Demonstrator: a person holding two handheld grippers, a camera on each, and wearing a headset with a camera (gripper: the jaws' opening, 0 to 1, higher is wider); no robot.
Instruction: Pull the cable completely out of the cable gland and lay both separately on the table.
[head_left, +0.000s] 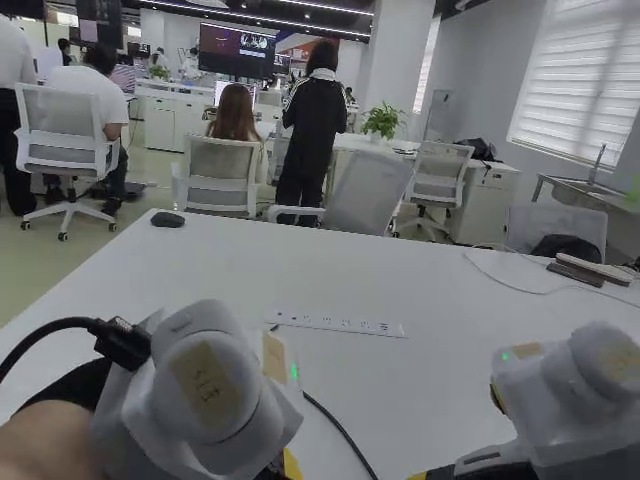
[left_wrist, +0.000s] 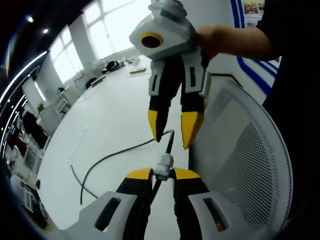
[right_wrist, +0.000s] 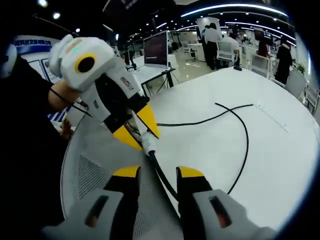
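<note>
1. Black round cable (left_wrist: 116, 156) and small white plastic cable gland (left_wrist: 163, 166): being held joined, in the air at the near edge of the white table (right_wrist: 260, 165), hanging over a white mesh chair back (left_wrist: 240, 150) rather than over the tabletop.
2. Pinching the gland between the yellow tips of the left gripper (left_wrist: 162, 175), jaws closed on it. Straddling the cable just beyond the gland with the right gripper (right_wrist: 158, 175), jaws apart and not biting.
3. Risking a slip: pulling with too light a hold, so sliding along the sheath instead of drawing it through.
4. Risking a twist: tugging off-line, so probably levering the gland out of the left tips.
5. Risking a drop: letting go here, so probably sending either piece onto the chair instead of the table.
6. Pointing: gland's long axis lying along the left jaws and aiming at the right gripper, with the cable leaving it in line, then curving far across the table in a loose loop.
</note>
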